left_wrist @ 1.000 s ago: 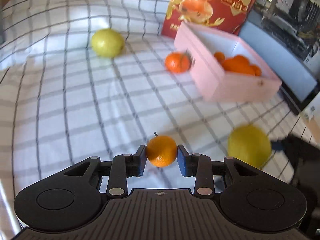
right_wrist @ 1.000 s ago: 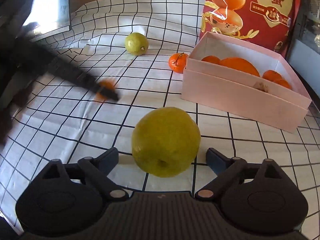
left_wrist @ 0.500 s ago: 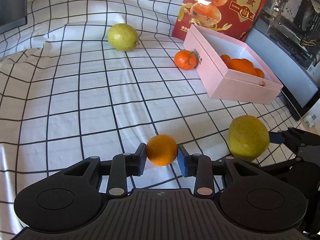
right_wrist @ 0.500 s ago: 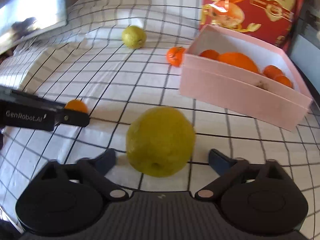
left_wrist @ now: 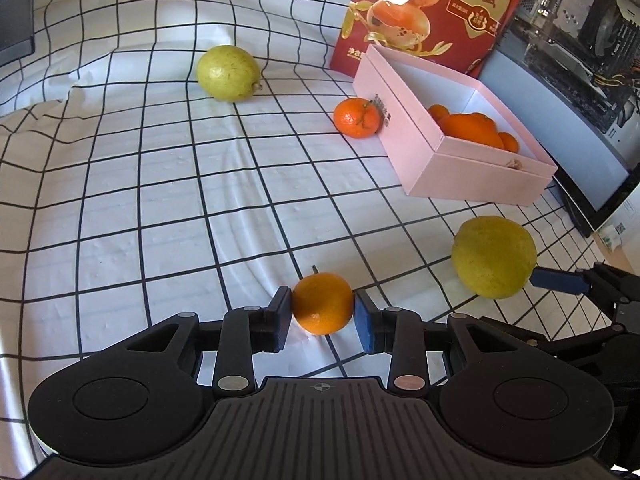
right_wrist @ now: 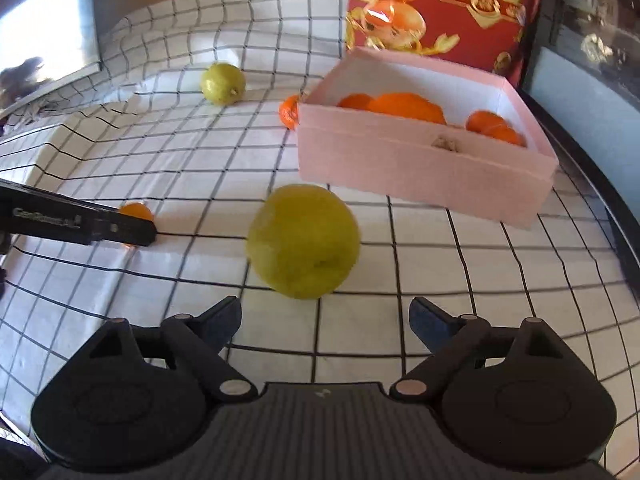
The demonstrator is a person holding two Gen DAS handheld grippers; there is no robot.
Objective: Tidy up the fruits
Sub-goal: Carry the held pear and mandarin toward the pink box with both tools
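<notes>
Nearest you, your left hand-held gripper (left_wrist: 322, 314) is clamped on a small mandarin (left_wrist: 322, 309), both pads pressed to its sides, low over the checked cloth (left_wrist: 160, 208) on the desk. Your right hand-held gripper (right_wrist: 325, 320) stands wide apart and holds nothing; a large yellow-green pear (right_wrist: 302, 241) sits on the cloth just ahead of its fingertips, not between them (slightly blurred in this view).

Farther on, the pink box (right_wrist: 420, 168) lies open with several oranges already inside. A loose mandarin (left_wrist: 357, 117) rests against the box's outer wall, and a second pear (left_wrist: 228, 73) lies well apart near the back. A red printed bag (left_wrist: 436, 8) stands behind the box.

The step in hand looks like carrying the gripped mandarin to the box. Next, lift it above the rim, travel forward and right, then release over a bare spot.
</notes>
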